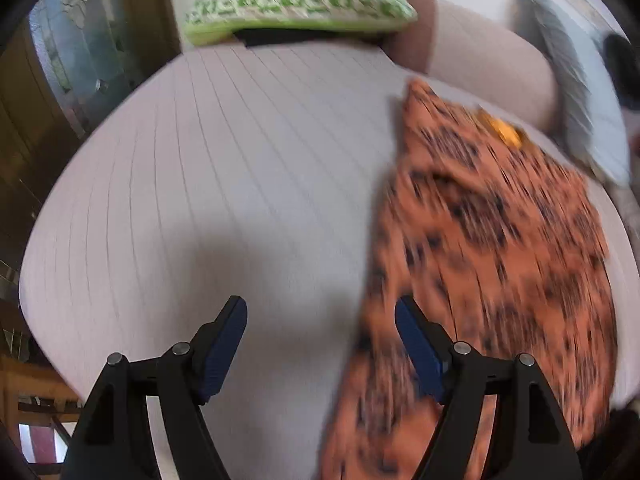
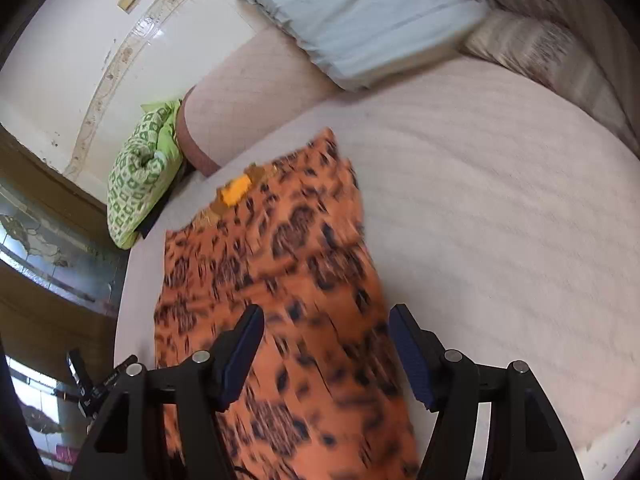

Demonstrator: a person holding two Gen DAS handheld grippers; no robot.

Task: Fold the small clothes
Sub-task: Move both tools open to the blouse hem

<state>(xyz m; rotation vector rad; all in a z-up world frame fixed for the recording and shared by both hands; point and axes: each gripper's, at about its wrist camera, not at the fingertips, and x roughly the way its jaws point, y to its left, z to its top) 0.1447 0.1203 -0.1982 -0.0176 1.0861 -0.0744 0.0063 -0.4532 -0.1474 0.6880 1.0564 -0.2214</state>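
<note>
Pale striped bed sheet (image 1: 224, 168) carries an orange, black-spotted small garment (image 2: 280, 280), lying apparently flat though blurred. Left hand-held gripper (image 1: 320, 344) hangs spread wide beside its edge, gripping nothing; right hand-held gripper (image 2: 326, 354) gapes over it, likewise empty.

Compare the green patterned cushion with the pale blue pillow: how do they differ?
The green patterned cushion carries a green-and-white geometric print; the pale blue pillow is plain. The cushion sits at the bed's edge by the wall; the pillow lies on the pink bolster. Both lie away from the orange spotted garment.
</note>
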